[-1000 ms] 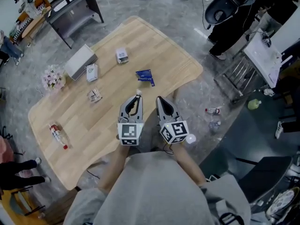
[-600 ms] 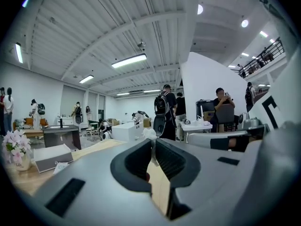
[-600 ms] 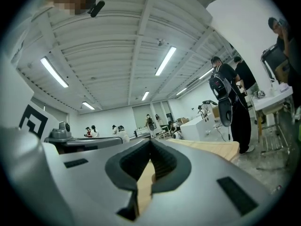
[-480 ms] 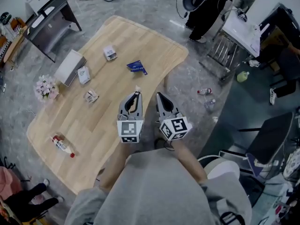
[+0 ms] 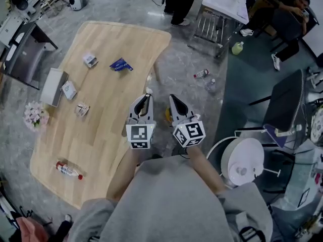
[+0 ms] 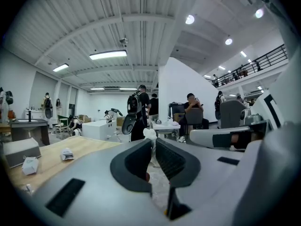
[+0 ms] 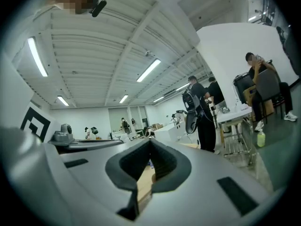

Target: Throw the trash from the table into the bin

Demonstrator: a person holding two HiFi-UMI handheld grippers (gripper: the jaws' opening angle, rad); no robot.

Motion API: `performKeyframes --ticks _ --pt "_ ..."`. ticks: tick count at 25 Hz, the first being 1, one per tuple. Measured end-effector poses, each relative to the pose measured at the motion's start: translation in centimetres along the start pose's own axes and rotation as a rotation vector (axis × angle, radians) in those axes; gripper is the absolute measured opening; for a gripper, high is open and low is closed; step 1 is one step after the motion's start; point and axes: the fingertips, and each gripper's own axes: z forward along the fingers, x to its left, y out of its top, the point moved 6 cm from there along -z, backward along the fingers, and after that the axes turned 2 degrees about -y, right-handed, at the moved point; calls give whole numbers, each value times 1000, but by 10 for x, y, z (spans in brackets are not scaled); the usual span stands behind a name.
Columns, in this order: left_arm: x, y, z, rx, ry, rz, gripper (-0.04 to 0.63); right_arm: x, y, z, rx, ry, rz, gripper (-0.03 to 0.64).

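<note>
Trash lies scattered on the wooden table (image 5: pixel 106 130): a blue packet (image 5: pixel 121 64), two small cartons (image 5: pixel 90 60), a crumpled wrapper (image 5: pixel 82 109) and a bottle (image 5: pixel 68 170) near the close end. My left claw (image 5: pixel 146 97) sits at the table's right edge, its jaws pinched nearly together on a small white scrap of paper (image 6: pixel 149 134) that pokes out past the tips. My right claw (image 5: pixel 173 99) hangs just beside it over the grey floor (image 5: pixel 192 100), jaws closed with nothing between them. A round white object (image 5: pixel 242 160) stands on the floor to my right, well apart from both claws; I can't tell what it is.
</note>
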Motion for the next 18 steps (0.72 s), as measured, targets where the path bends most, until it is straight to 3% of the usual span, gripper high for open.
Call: performKeyframes --ticks 11,18 --pt "-117 -5 69 49 -162 36 35 -116 9 -76 -25 -171 38 5" --pt "-190 -23 104 120 -172 46 35 -192 3 -121 -6 -212 100 5"
